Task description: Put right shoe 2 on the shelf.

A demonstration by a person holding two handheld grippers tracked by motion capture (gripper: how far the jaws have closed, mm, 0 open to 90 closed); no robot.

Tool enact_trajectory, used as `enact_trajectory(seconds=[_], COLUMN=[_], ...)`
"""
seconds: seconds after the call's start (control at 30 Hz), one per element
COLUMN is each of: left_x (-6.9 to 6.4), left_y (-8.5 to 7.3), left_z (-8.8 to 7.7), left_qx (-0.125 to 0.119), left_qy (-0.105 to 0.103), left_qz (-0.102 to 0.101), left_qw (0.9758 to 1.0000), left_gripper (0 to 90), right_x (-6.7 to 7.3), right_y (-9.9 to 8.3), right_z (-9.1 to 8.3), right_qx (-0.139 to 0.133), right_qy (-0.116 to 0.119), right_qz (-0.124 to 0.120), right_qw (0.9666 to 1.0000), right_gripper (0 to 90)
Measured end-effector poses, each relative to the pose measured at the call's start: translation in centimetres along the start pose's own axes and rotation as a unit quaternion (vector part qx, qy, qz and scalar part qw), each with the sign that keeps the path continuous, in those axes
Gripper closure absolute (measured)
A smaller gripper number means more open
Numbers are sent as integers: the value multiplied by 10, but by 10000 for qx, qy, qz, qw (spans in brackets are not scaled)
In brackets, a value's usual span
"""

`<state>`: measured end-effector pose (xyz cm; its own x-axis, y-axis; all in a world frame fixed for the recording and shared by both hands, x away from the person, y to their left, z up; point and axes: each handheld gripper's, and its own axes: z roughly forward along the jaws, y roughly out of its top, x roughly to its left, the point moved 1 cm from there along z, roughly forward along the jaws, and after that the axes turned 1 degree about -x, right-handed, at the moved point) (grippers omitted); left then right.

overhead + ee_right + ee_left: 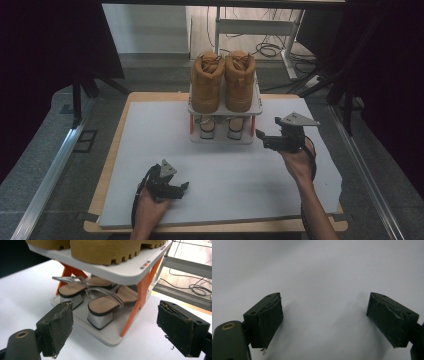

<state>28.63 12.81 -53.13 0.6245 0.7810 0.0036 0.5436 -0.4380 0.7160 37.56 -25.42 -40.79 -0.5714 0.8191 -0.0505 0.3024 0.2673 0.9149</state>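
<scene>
Right gripper (267, 140) wide open, empty, just right of shoe rack (225, 107); sandals (100, 303) on lower shelf straight ahead, heels toward jaws. Left gripper (175, 189) open, empty, well apart over white board (150, 150).

Your high view looks forward and down on the table (150, 150), shoe rack (225, 107) upper centre. Your right gripper view sits low and close, facing that rack (117, 272). Your left gripper view faces the bare white tabletop (317, 270) at close range.
</scene>
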Motion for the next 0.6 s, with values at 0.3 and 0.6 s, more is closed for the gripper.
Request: enact_trajectory(seconds=[0.3, 0.6], left_x=[0, 0], left_y=[0, 0], left_z=[0, 0], left_qx=[-13, -14], left_qy=[6, 8], left_qz=[2, -10], left_qw=[10000, 10000], left_gripper=[134, 134], right_x=[-2, -8], right_y=[-9, -26], right_z=[-16, -32], right_qx=[104, 283], right_qy=[-36, -69], right_qz=[-113, -46], right_qw=[9999, 9996], right_gripper=[62, 34])
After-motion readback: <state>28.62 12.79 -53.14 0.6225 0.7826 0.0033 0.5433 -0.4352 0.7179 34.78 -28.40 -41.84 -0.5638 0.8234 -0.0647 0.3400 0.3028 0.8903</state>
